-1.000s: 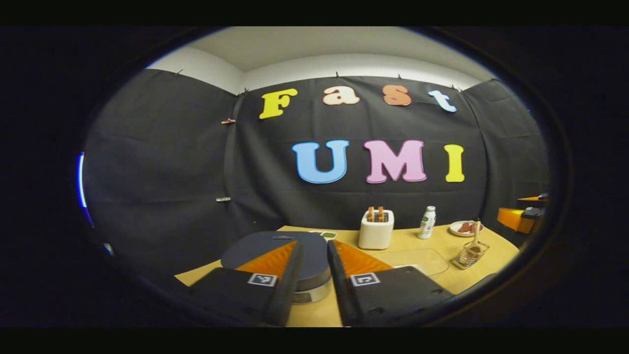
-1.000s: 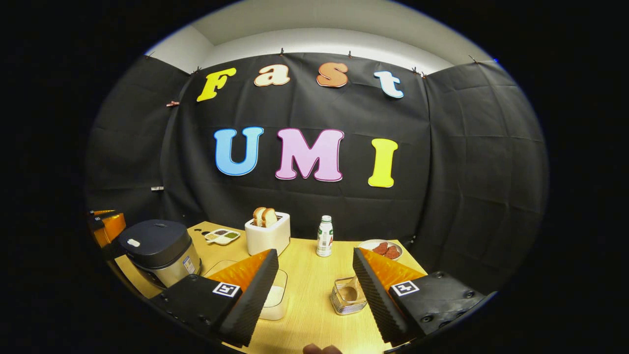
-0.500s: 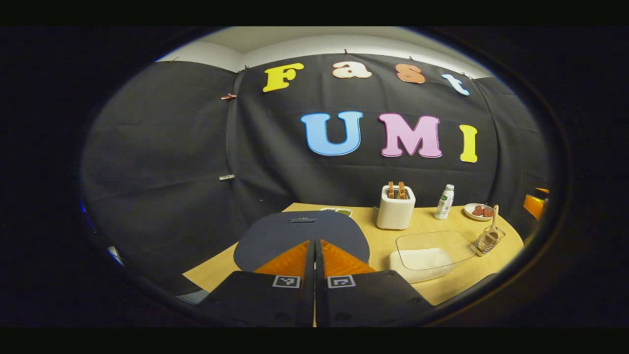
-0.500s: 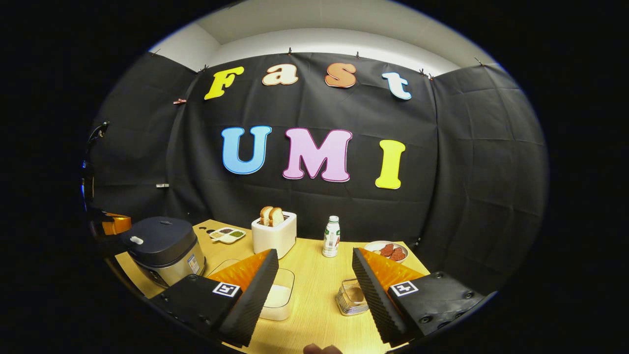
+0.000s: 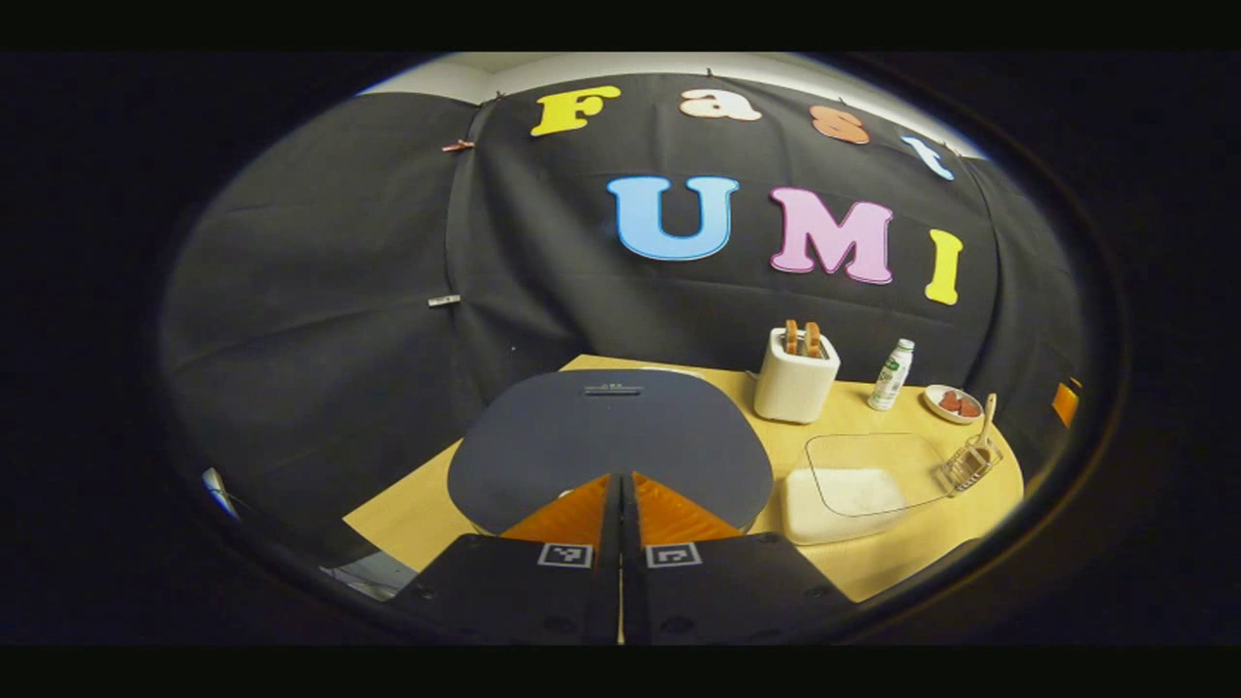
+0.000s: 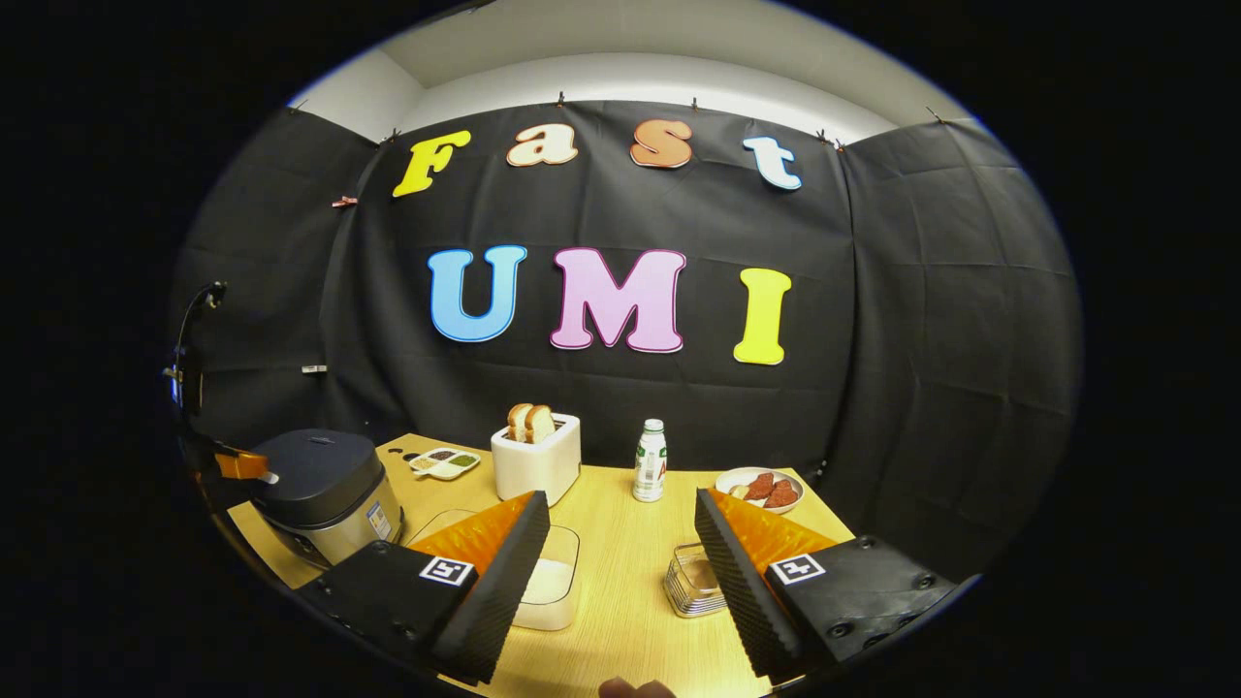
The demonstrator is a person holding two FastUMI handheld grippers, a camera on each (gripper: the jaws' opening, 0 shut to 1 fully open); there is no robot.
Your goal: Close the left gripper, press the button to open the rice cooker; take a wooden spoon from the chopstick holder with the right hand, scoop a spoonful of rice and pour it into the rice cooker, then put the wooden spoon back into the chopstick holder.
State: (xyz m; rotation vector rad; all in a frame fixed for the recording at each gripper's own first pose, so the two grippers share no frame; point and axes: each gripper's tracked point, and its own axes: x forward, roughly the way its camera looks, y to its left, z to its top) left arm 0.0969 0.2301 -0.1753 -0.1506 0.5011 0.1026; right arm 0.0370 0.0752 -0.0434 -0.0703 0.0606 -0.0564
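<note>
Worktop scene: your left hand-held gripper (image 5: 620, 485), fingers pressed together, descends on the rice cooker (image 5: 611, 446) button; your right hand-held gripper (image 6: 620, 553) waits spread near the chopstick holder (image 6: 693, 582).

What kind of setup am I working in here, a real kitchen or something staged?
Likely a staged kitchen booth: black cloth walls around one wooden table, set with a rice cooker, a toaster holding bread, and a drink bottle.

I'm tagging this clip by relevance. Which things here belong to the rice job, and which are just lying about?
Job:
rice cooker, lid shut
left claw, shut, over the lid
right claw, open
wooden spoon in the chopstick holder
clear rice container

Lying about:
toaster with bread
white bottle
plate of red food
divided dish
</note>
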